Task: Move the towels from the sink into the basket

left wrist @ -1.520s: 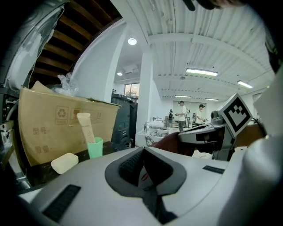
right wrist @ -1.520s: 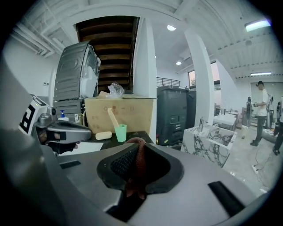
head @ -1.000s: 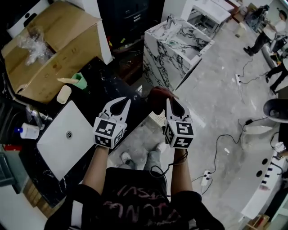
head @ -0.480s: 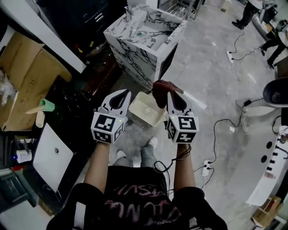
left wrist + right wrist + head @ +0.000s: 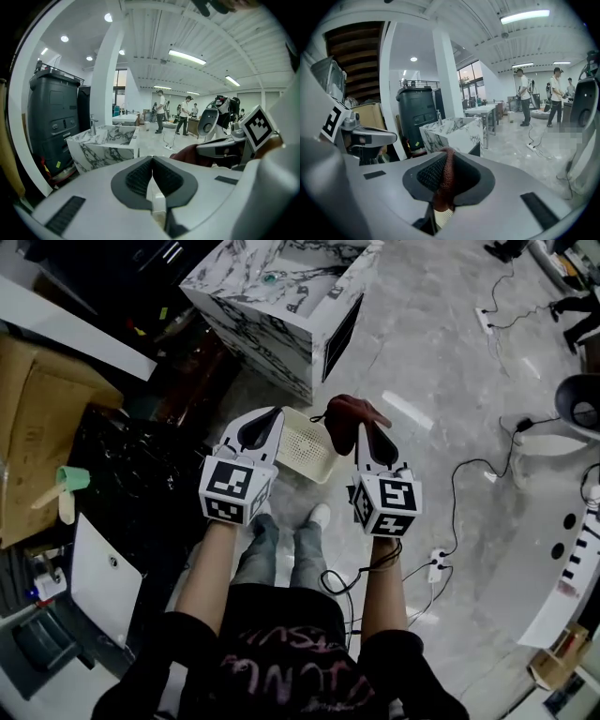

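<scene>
A dark red towel (image 5: 349,416) hangs bunched from my right gripper (image 5: 360,427), which is shut on it; in the right gripper view the towel (image 5: 447,176) runs as a strip between the pads. My left gripper (image 5: 273,414) is beside it, shut with nothing held, its pads meeting (image 5: 152,164). Both hang above a cream perforated basket (image 5: 302,444) on the floor, which looks empty where it shows. A sliver of the basket (image 5: 443,217) shows under the right jaws. The white sink (image 5: 101,563) in the black counter lies far left.
A marble-patterned basin block (image 5: 281,296) stands just beyond the basket. On the left are a cardboard box (image 5: 33,427) and a green cup (image 5: 73,477) on the counter. Cables and a power strip (image 5: 436,566) lie on the floor at right. The person's shoes (image 5: 320,516) are near the basket.
Both grippers have swung away from the counter and come lower over the basket, which has come into full view between them. The towel has stayed in the right gripper.
</scene>
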Available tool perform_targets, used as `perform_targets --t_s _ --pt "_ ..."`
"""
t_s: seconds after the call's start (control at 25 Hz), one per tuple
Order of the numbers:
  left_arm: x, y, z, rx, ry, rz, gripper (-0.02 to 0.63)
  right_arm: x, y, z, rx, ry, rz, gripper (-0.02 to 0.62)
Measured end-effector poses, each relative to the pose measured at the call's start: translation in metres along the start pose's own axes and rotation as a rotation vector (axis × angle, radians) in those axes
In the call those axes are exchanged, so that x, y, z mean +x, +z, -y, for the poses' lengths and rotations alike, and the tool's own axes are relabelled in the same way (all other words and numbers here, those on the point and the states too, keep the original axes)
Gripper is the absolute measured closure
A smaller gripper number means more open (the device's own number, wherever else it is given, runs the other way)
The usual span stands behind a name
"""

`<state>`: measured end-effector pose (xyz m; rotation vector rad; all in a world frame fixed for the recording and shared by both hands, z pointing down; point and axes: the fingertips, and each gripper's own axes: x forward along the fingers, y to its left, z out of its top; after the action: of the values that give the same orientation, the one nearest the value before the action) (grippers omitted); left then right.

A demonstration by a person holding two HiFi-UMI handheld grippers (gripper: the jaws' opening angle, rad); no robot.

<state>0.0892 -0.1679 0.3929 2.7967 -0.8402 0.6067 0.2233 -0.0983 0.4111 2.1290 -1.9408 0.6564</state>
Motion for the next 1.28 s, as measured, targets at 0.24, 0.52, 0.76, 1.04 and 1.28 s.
perform_targets --t_s 0.24,0.52,0.76,1.04,1.28 --pt "0.039 -0.037 -0.006 -0.043 -0.019 -0.053 0.591 0.027 -0.043 0.014 0.017 -0.027 -0.047 0.541" --pt "0.087 -0.09 -0.013 -0.099 0.002 -0.119 0.591 0.07 -0.099 0.03 0.086 -0.008 -0.129 0.541" --pt "0.122 -0.161 -0.014 -0.123 0.003 -0.193 0.591 0.103 -0.174 0.047 0.113 -0.019 -0.202 0.541" --pt "0.156 -0.26 -0.014 -0.168 0.006 -0.265 0.591 0.149 -0.267 0.043 0.104 0.024 -0.282 0.541" --pt "0.178 -0.349 -0.02 -0.206 0.029 -0.322 0.591 0.185 -0.354 0.039 0.133 0.038 -0.327 0.541"
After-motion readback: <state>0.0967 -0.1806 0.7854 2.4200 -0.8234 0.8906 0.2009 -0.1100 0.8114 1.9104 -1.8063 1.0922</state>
